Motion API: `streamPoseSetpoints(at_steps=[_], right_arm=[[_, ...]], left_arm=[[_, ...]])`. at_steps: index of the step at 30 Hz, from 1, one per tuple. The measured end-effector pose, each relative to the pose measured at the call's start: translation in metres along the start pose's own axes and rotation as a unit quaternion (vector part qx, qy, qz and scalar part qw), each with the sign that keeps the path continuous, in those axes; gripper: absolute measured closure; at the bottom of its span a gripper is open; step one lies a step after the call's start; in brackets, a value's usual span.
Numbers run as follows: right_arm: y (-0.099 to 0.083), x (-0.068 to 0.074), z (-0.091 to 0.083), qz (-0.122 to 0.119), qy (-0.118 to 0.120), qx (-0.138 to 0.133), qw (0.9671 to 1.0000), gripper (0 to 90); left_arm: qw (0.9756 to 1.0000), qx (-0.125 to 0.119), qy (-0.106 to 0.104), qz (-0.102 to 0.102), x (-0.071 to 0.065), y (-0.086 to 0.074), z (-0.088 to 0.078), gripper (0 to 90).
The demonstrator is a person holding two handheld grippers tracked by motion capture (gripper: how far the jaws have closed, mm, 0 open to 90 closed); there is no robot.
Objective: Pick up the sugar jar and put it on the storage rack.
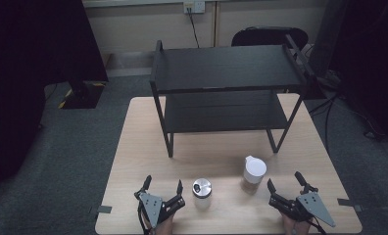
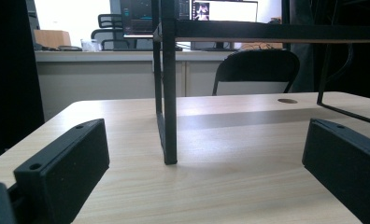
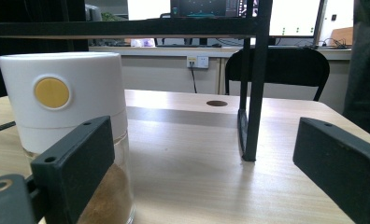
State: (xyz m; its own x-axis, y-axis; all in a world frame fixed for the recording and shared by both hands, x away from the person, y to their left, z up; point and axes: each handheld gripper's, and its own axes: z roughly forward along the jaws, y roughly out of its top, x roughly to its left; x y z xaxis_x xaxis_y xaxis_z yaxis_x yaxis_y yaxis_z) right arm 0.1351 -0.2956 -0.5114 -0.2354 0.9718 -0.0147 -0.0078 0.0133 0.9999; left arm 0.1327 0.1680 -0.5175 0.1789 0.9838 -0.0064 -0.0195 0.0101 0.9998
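Pale wood-grain table (image 1: 221,166), matt black shelf rack (image 1: 226,68), glossy white-capped glass jar (image 3: 66,121).

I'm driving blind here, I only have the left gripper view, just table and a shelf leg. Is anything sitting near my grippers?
Observer: Yes, a jar with a metal cap stands just right of your left gripper.
Operator: Anything else?
Observer: A white-lidded jar of brown powder stands by the right gripper, beside its left jaw.
Operator: Is either one gripped?
Observer: No, both grippers' jaws stand open, holding nothing.
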Motion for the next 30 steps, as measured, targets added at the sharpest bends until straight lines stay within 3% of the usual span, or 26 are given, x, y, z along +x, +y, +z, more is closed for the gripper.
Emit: streamPoseSetpoints(at_steps=[21, 30], right_arm=[[-0.0017, -0.0012, -0.0008, 0.003, 0.001, -0.005, 1.0, 4.2], [-0.0018, -0.0014, -0.0009, 0.003, 0.002, -0.005, 1.0, 4.1]], left_arm=[[1.0, -0.001, 0.007, 0.0, -0.0031, -0.0002, 0.0006, 0.1], [0.9999, 0.008, -0.01, 0.001, -0.0001, 0.0048, 0.0016, 0.0]])
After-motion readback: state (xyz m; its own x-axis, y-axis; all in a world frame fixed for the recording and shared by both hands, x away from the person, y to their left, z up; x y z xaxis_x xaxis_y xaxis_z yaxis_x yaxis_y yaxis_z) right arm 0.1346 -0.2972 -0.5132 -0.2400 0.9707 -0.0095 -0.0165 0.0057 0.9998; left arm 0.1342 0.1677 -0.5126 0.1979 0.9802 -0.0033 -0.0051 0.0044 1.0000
